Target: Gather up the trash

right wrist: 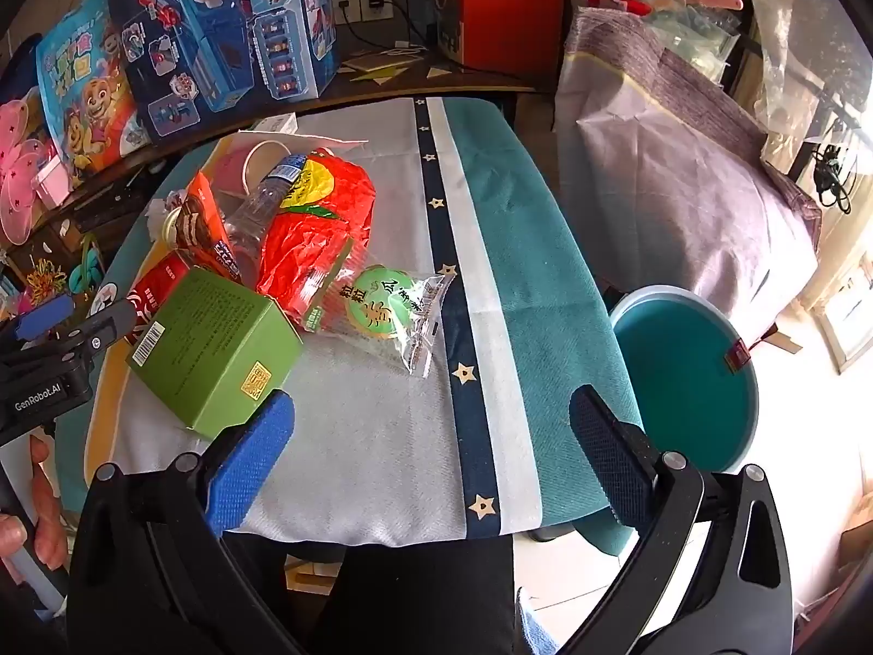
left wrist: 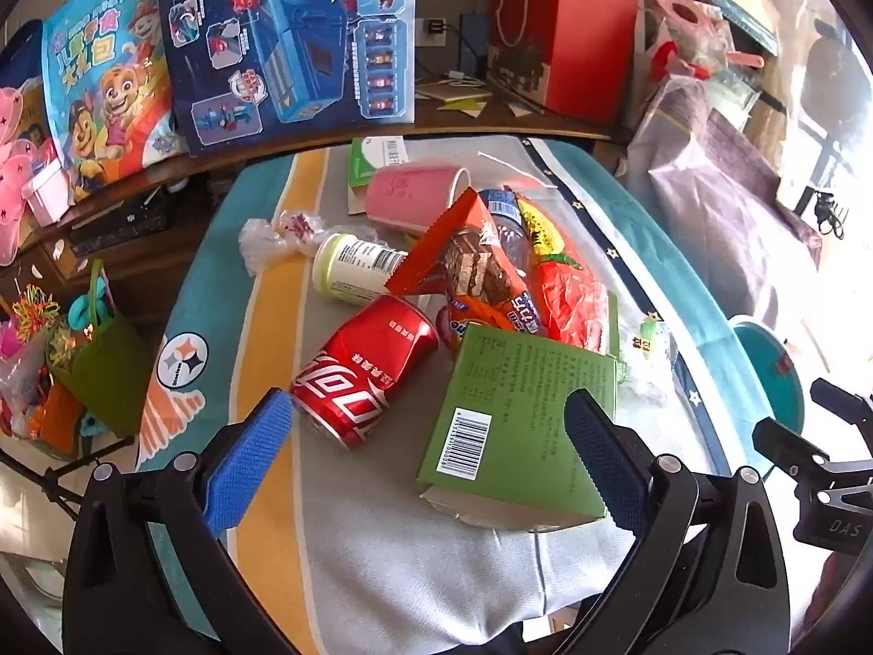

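A pile of trash lies on the cloth-covered table (left wrist: 382,573): a red cola can (left wrist: 365,365), a green carton (left wrist: 518,420), an orange snack wrapper (left wrist: 474,262), a white-green bottle (left wrist: 354,267), a pink cup (left wrist: 414,196), a red crumpled bag (right wrist: 316,218) and a clear packet with a green label (right wrist: 387,305). My left gripper (left wrist: 431,464) is open above the table, its fingers either side of the can and carton. My right gripper (right wrist: 436,453) is open over the bare cloth, the green carton (right wrist: 213,349) by its left finger. A teal bin (right wrist: 687,376) stands on the floor right of the table.
Toy boxes (left wrist: 283,38) and a cartoon bag (left wrist: 109,87) stand on a wooden desk behind. A red box (left wrist: 567,38) sits at the back right. A lilac-covered piece (right wrist: 682,180) stands to the right. A green gift bag (left wrist: 103,371) sits left of the table.
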Demonstrator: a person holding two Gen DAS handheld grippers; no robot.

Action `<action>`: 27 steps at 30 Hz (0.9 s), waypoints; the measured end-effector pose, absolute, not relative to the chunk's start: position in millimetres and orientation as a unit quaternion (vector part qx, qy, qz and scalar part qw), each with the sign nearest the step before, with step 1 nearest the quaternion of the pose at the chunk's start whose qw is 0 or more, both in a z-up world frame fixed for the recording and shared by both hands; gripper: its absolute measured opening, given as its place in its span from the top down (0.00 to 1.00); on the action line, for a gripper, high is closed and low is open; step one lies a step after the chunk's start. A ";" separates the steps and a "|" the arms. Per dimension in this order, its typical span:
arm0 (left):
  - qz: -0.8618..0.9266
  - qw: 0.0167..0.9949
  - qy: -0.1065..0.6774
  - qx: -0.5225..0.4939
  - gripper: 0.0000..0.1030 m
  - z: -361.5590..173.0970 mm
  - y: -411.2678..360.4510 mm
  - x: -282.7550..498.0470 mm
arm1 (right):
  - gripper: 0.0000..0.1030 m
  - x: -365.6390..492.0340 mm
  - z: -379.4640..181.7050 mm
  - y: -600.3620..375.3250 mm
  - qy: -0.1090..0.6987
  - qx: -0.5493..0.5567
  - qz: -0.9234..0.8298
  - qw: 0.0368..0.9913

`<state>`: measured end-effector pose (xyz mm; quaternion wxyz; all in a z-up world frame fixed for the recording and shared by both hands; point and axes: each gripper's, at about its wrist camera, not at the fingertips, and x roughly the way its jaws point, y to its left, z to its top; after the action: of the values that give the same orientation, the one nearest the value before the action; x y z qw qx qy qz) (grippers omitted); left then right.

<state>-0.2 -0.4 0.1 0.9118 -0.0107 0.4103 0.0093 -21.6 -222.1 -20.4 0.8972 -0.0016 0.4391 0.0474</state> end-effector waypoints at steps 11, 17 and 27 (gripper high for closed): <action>0.008 0.914 0.406 -0.008 0.04 4.9 -3.2 -4.2 | 0.06 -23.1 -14.8 -219.1 0.432 -0.003 0.046 0.901; 0.007 0.914 0.405 -0.006 0.04 10.8 -3.9 -5.5 | 0.06 -22.8 -11.4 -219.1 0.431 -0.004 0.048 0.901; 0.007 0.914 0.405 -0.010 0.04 11.1 -0.6 -7.2 | 0.06 -22.8 -9.7 -216.7 0.431 -0.007 0.048 0.901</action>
<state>-7.2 -0.6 11.1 0.9144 -0.0104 0.4046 0.0070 -22.8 -216.7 -9.7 0.9013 -0.0075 0.4305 0.0480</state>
